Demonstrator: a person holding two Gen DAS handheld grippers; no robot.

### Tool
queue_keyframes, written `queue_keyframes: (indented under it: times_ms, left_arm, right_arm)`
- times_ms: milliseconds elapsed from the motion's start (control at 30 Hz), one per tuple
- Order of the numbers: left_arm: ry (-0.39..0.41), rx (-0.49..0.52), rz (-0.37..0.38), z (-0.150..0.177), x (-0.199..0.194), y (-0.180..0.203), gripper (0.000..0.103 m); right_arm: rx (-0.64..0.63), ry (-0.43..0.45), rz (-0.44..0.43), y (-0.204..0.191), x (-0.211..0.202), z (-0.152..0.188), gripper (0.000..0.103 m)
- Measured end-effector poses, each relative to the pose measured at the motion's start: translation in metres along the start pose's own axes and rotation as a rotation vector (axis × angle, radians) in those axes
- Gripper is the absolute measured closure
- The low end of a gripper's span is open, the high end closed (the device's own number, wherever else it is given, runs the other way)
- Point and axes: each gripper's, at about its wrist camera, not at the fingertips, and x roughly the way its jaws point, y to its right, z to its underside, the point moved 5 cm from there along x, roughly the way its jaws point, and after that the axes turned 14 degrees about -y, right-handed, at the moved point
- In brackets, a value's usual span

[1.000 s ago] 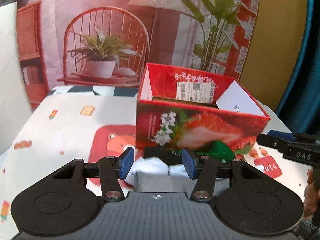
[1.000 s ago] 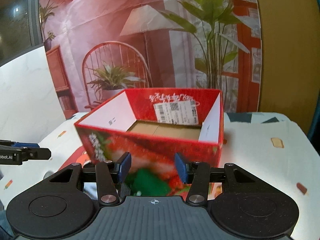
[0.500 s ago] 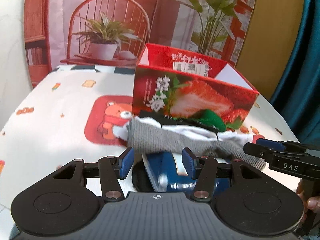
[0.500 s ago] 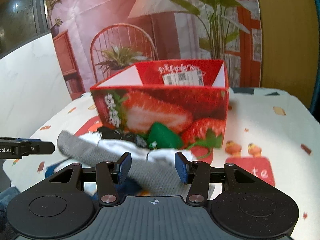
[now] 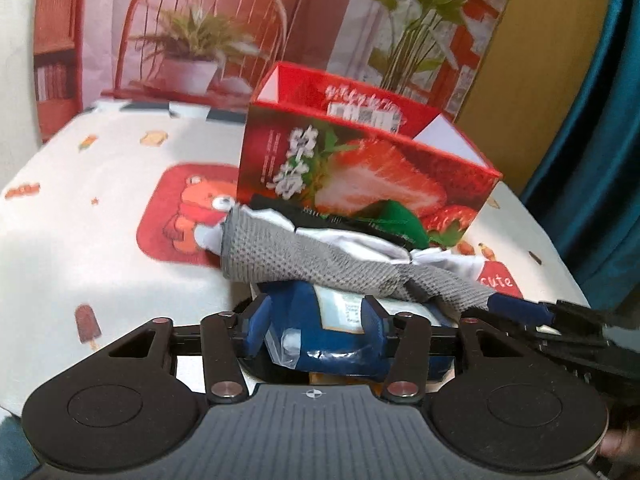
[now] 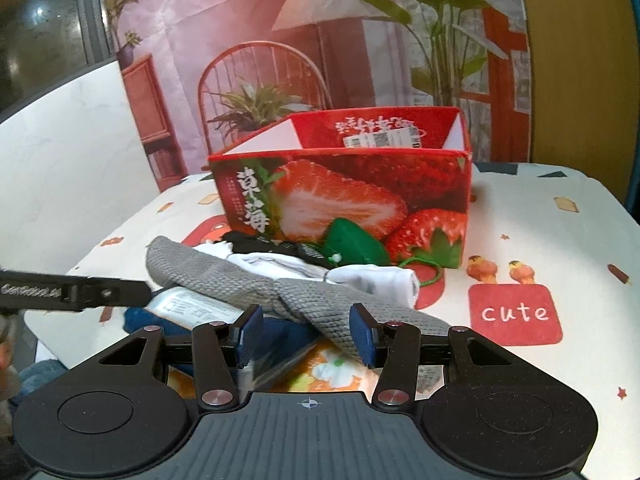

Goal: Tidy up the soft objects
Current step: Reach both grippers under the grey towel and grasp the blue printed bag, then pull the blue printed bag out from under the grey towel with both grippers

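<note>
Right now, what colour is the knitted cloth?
Grey knitted cloth, clearest in the right wrist view.

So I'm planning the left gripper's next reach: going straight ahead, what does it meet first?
Probably the blue packet, already between the closing left gripper pads; the grey knitted cloth lies beyond.

Printed backdrop (image 6: 320, 40), ochre wall (image 5: 540, 60), teal curtain (image 5: 600, 140), dark window (image 6: 44, 20).

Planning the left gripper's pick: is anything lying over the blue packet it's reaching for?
Yes. The grey knitted cloth drapes across the far part of the blue packet; the near end between the left gripper fingers is uncovered.
</note>
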Motion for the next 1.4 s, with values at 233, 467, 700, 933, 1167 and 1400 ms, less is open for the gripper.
queue_keyframes:
  times_ms: [233,467,700,933,1167,1400]
  left_arm:
    - [-0.036,-0.054,0.05,0.007,0.019,-0.006,0.062]
    - [-0.023,-0.055,0.055,0.012,0.027,-0.006,0.057]
    - [-0.007,-0.084,0.067,0.014,0.029,-0.009,0.056]
    - [0.001,-0.087,0.08,0.014,0.027,-0.008,0.061]
    - [0.018,-0.072,0.107,0.015,0.017,-0.005,0.066]
    - [0.053,-0.051,0.114,0.013,0.002,0.0,0.066]
  right_arm:
    - [-0.016,-0.075,-0.051,-0.012,0.019,0.009,0.058]
    - [0.042,-0.124,-0.103,-0.011,0.036,0.013,0.056]
    - [0.083,-0.15,-0.156,-0.01,0.043,0.016,0.055]
    - [0.092,-0.135,-0.181,-0.011,0.043,0.015,0.068]
    - [0.057,-0.089,-0.15,-0.013,0.033,0.011,0.074]
    - [0.011,-0.028,-0.132,-0.017,0.017,0.003,0.075]
